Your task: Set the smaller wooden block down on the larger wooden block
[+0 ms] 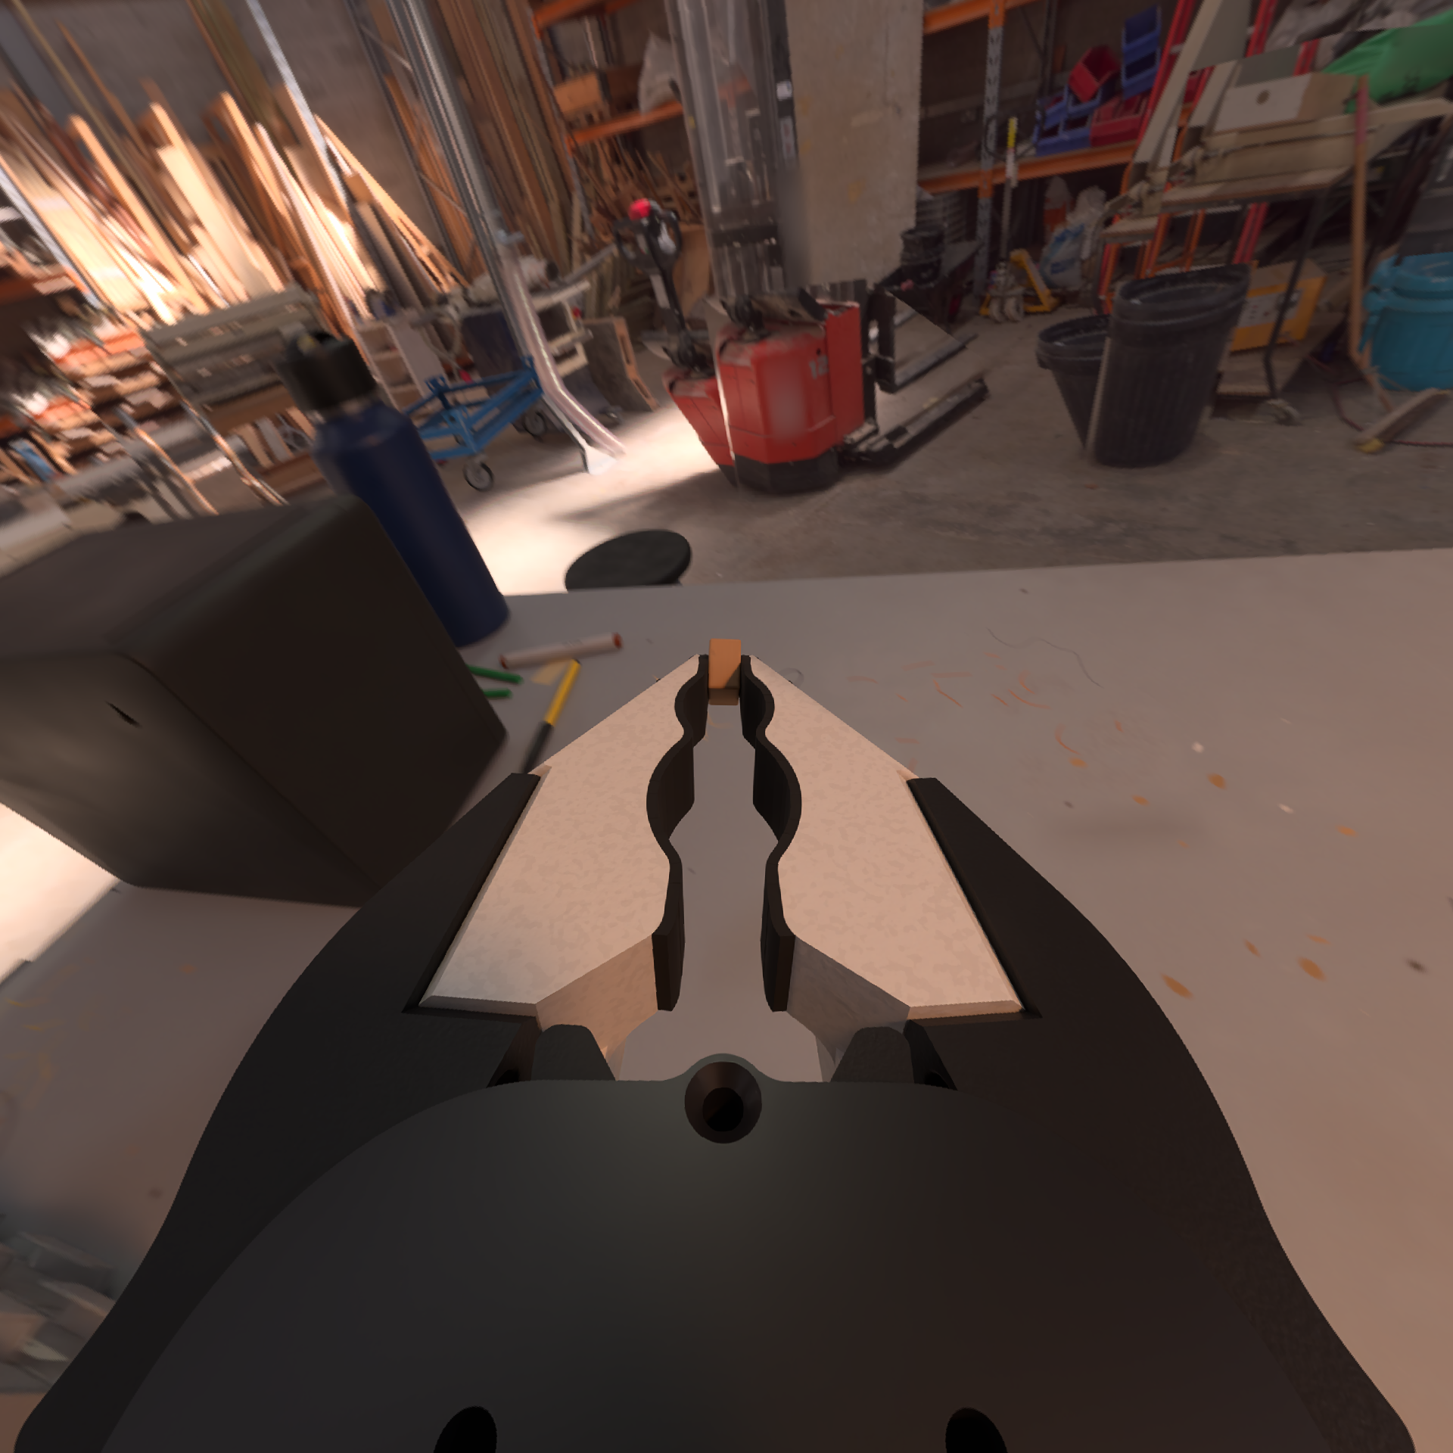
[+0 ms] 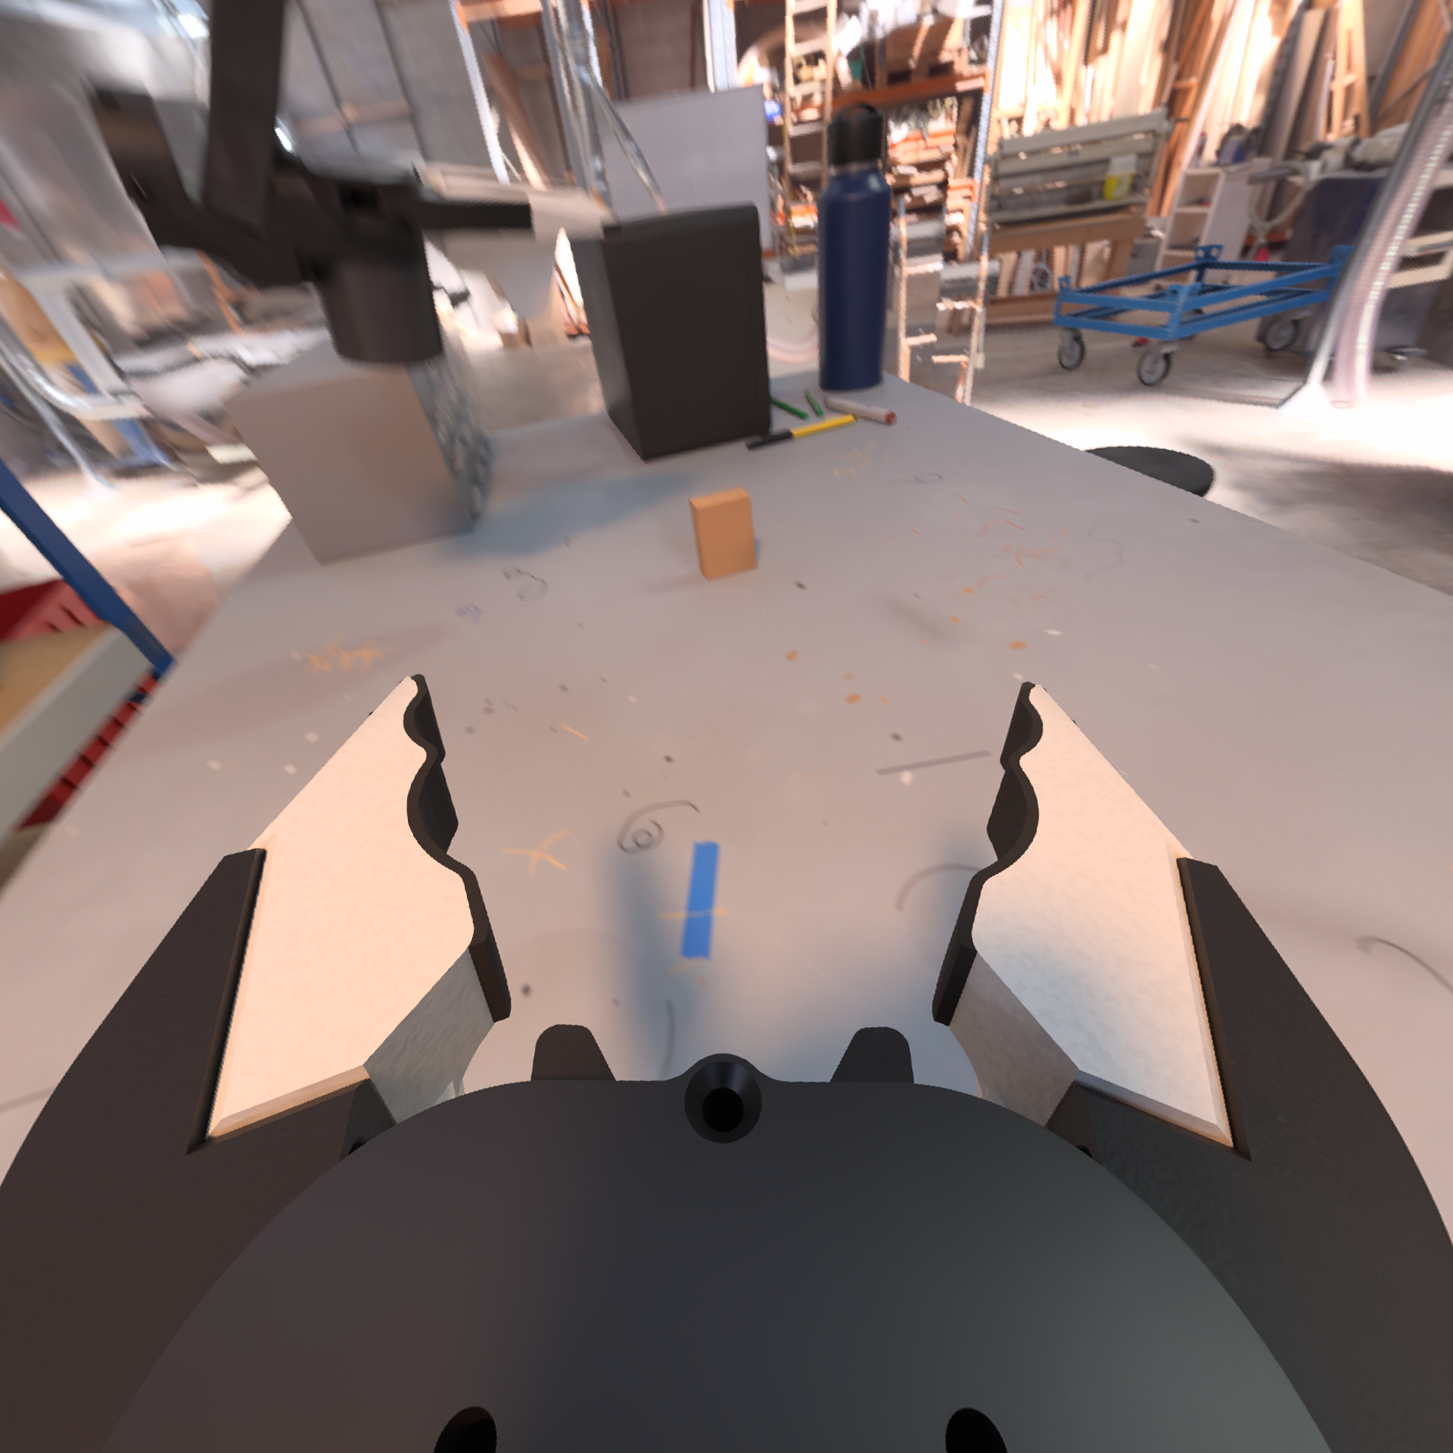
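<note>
My left gripper (image 1: 723, 682) is shut on the smaller wooden block (image 1: 724, 657), a narrow orange-tan piece pinched at the very fingertips above the grey table (image 1: 1022, 786). The larger wooden block (image 2: 722, 533) stands upright on the table, straight ahead of my right gripper (image 2: 722, 688) and well beyond its tips. My right gripper is wide open and empty, low over the table. The left gripper also shows blurred in the right wrist view (image 2: 566, 214), high up and to the left of the larger block. The larger block is not visible in the left wrist view.
A black box (image 2: 684, 330) and a dark blue bottle (image 2: 853, 236) stand at the table's far end, with pens and markers (image 2: 818, 424) in front of them. A pale grey box (image 2: 354, 456) sits at the left. Blue tape (image 2: 700, 900) lies between my right fingers.
</note>
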Motion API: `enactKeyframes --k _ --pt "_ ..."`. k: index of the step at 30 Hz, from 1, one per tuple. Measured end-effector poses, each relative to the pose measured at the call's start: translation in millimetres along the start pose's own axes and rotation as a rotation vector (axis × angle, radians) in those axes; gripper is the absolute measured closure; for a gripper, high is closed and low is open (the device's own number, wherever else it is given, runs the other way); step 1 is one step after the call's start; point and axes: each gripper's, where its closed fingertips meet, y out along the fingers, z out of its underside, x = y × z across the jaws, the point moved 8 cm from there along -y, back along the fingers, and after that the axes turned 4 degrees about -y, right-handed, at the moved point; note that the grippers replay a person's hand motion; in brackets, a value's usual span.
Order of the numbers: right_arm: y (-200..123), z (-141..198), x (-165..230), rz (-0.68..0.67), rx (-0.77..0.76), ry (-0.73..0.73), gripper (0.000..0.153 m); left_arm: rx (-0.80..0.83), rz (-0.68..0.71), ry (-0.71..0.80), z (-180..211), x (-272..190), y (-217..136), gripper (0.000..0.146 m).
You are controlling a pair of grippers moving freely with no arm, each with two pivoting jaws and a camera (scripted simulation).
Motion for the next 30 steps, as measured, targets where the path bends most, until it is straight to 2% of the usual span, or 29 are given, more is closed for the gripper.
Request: enactKeyframes --k 4,11,22,27,30 --pt "12 -8 6 -0.078 -0.082 0.072 0.013 0.085 0.059 -0.089 32 -16 -2 0.139" --pt "23 -4 4 -0.073 -0.048 0.075 0.013 0.288 0.143 -0.152 66 -27 13 0.139" --pt "8 10 -12 -0.023 0.006 0.082 0.013 0.566 0.245 -0.183 96 -36 53 0.139" --pt "-4 14 -21 0.015 0.036 0.072 0.013 0.616 0.283 -0.179 104 -34 74 0.139" --pt "-12 19 -25 0.04 0.075 0.063 0.013 0.568 0.32 -0.186 102 -33 82 0.138"
